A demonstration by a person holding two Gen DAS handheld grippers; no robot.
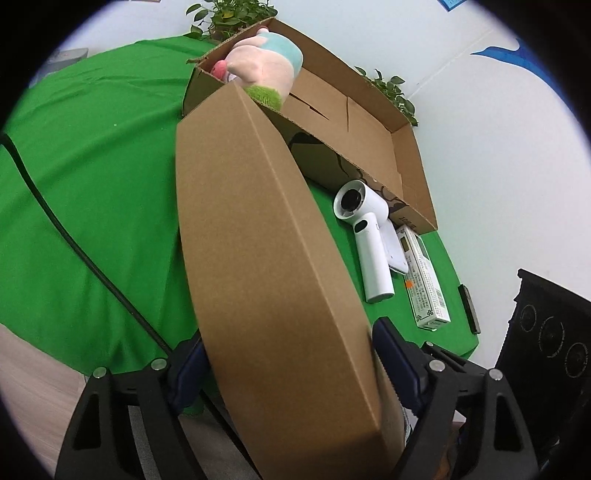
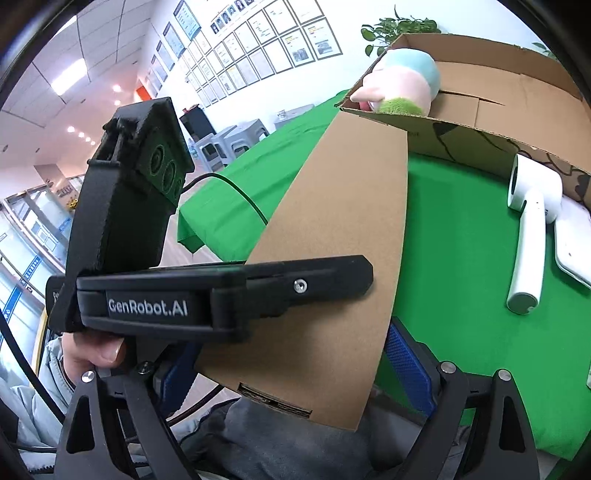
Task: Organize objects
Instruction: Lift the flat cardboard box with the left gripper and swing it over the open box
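A flat brown cardboard lid (image 1: 266,236) is held on edge above the green table (image 1: 92,177). My left gripper (image 1: 291,365) is shut on its near end, one blue pad on each side. In the right wrist view the same lid (image 2: 340,236) fills the middle, and my right gripper (image 2: 291,369) is shut on its near end too. The left gripper's black body (image 2: 221,291) crosses in front of the lid. An open cardboard box (image 1: 373,122) behind holds a pink and teal plush toy (image 1: 266,62); the box (image 2: 491,99) and toy (image 2: 402,81) also show in the right wrist view.
A white handheld fan (image 1: 369,236) lies by the box, on a white flat device (image 1: 395,247), with a white printed carton (image 1: 424,280) beside it. A black cable (image 1: 74,243) crosses the cloth. Potted plants (image 1: 229,14) stand behind. The fan (image 2: 532,229) shows at right.
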